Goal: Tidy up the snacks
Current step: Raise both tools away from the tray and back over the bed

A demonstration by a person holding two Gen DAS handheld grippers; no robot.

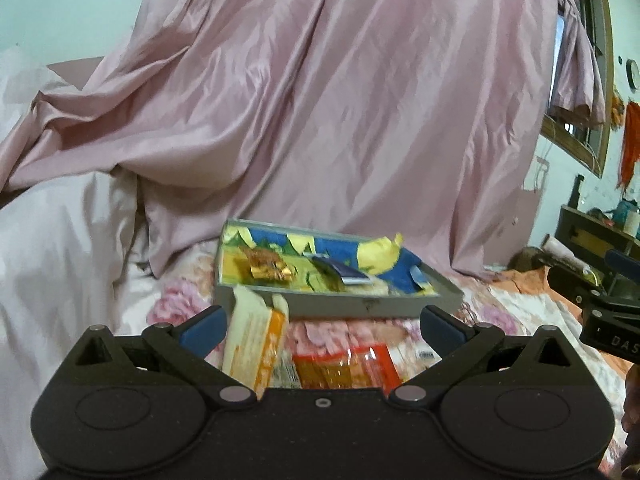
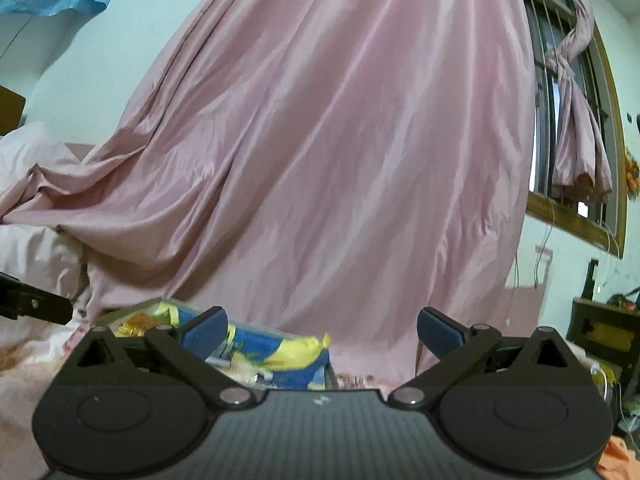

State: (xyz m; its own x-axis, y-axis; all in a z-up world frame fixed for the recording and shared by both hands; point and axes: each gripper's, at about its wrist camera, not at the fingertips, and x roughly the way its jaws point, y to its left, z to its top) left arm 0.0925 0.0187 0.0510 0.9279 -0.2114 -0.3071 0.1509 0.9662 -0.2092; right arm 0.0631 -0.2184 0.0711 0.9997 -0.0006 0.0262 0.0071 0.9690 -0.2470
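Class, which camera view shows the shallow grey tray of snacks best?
The left wrist view: the shallow grey tray appears whole, between the open left gripper fingers, contents visible. The right wrist view shows only part of it, hidden behind the open right gripper.

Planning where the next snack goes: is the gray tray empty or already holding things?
Holding things: the gray tray contains a gold wrapper and a dark blue packet on its colorful lining.

Soft, even indoor light; slight motion blur, strong fisheye bending at edges.
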